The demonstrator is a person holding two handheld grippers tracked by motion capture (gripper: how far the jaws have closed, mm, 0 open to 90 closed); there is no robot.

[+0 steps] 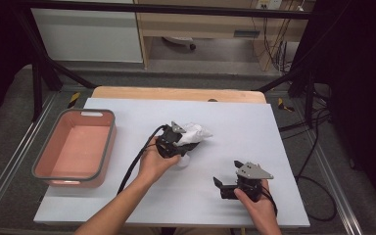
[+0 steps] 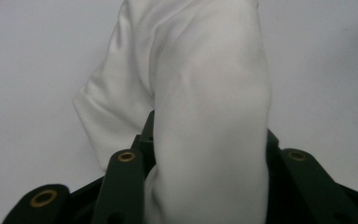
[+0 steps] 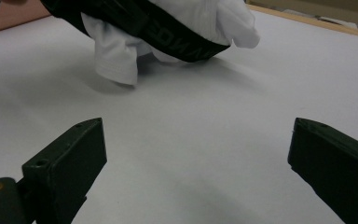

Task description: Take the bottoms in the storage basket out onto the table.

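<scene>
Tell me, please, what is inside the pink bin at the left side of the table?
The pink bin with a grey rim shows a bare pink floor. The near wall covers a narrow strip of floor. The white garment is outside it, clamped in the left gripper at mid-table.

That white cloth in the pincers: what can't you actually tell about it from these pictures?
- What garment the white cloth is: bunched up in every view.
- Left gripper jaw tips: the cloth covers them in the left gripper view.
- The lettering on its black band: partly folded under, cut off in the right gripper view.
</scene>
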